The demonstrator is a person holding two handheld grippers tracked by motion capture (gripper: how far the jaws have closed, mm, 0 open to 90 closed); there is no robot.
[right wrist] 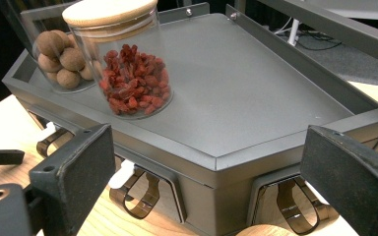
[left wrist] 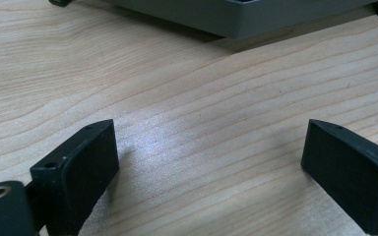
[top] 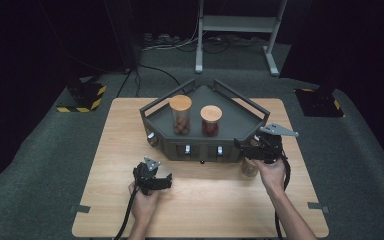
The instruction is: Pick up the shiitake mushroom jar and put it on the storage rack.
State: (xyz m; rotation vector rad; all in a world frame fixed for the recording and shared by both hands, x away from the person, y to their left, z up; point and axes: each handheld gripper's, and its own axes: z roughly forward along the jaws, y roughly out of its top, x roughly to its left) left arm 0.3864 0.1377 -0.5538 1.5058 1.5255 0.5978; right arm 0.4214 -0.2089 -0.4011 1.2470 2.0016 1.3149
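Observation:
A dark grey tray (top: pixel 240 117) with raised rails stands at the table's far middle. On it are two glass jars with wooden lids: one with brown round nuts (top: pixel 181 116) (right wrist: pixel 59 59), one with red dried berries (top: pixel 211 121) (right wrist: pixel 133 81). My right gripper (top: pixel 252 145) (right wrist: pixel 210 140) is open at the tray's front right corner, with nothing gripped. A third jar (top: pixel 249 167) stands on the table under that hand; its wooden lid (right wrist: pixel 256 230) shows below the jaws. My left gripper (top: pixel 156 179) (left wrist: pixel 211 132) is open low over bare wood in front of the tray.
Clear clips (right wrist: pixel 140 196) hang under the tray's front edge (left wrist: pixel 256 22). The wooden table (top: pixel 205 205) has free room along its near side and left. Beyond the table, a white stand's feet (top: pixel 237 25) and cables rest on grey carpet.

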